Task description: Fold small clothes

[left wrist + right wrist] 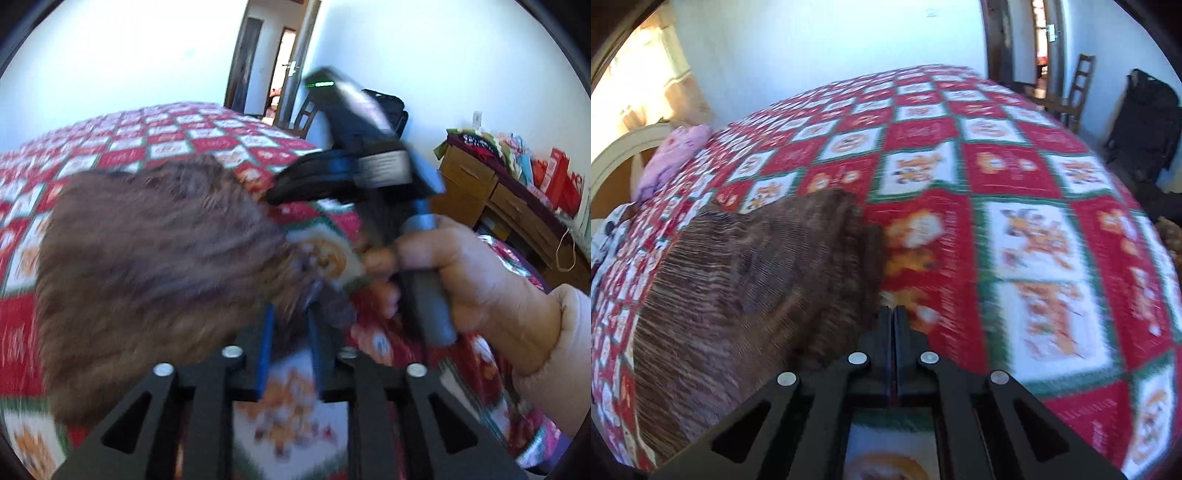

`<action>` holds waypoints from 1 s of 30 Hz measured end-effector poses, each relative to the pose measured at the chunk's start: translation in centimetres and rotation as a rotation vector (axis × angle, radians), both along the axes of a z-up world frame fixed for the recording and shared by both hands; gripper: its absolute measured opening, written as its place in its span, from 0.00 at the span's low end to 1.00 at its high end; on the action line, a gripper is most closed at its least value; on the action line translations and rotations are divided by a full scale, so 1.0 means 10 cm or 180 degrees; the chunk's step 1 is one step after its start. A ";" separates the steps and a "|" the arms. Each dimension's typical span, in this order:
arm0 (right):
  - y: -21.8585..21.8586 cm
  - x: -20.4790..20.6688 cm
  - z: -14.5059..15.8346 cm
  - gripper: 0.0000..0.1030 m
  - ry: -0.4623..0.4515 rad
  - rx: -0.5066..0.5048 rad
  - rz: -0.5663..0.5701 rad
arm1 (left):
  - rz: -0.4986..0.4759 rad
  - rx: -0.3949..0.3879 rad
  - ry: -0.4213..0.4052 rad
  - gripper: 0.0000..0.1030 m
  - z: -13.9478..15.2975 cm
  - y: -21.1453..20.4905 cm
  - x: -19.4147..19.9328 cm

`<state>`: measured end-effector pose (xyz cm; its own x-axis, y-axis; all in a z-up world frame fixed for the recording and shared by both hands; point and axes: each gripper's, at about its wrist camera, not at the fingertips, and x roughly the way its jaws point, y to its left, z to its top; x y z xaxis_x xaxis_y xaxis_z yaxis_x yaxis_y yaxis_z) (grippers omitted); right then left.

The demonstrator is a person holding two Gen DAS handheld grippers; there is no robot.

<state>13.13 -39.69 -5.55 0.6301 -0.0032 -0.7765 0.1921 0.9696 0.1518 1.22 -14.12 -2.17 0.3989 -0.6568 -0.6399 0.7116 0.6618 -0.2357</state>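
Observation:
A brown knitted garment [155,254] lies on a red, white and green patterned bedspread [155,140]. My left gripper [291,314] has a corner of the garment between its blue fingers, which stand slightly apart around the cloth. The right-hand tool [369,166], held in a hand, hovers just beyond it over the garment's right edge. In the right wrist view the garment [750,288] lies to the left and my right gripper [894,314] is shut, its tips at the garment's right edge; whether cloth is pinched is unclear. Both views are motion-blurred.
A pink pillow [679,151] and a white headboard [624,147] are at the bed's far left. A wooden chair [1075,92] and a black bag [1145,122] stand beyond the bed. A wooden dresser [495,199] with red packages stands at the right.

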 end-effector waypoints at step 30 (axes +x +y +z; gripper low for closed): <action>0.68 -1.08 -0.06 0.09 -0.0330 0.0002 0.0062 | 0.1413 -0.0115 0.0115 0.67 0.08 1.47 0.51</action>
<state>2.37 -32.89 -6.17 0.7070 0.0105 -0.7071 0.1563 0.9729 0.1707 6.32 0.59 -1.33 0.6252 -0.4491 -0.6384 0.3512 0.8923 -0.2838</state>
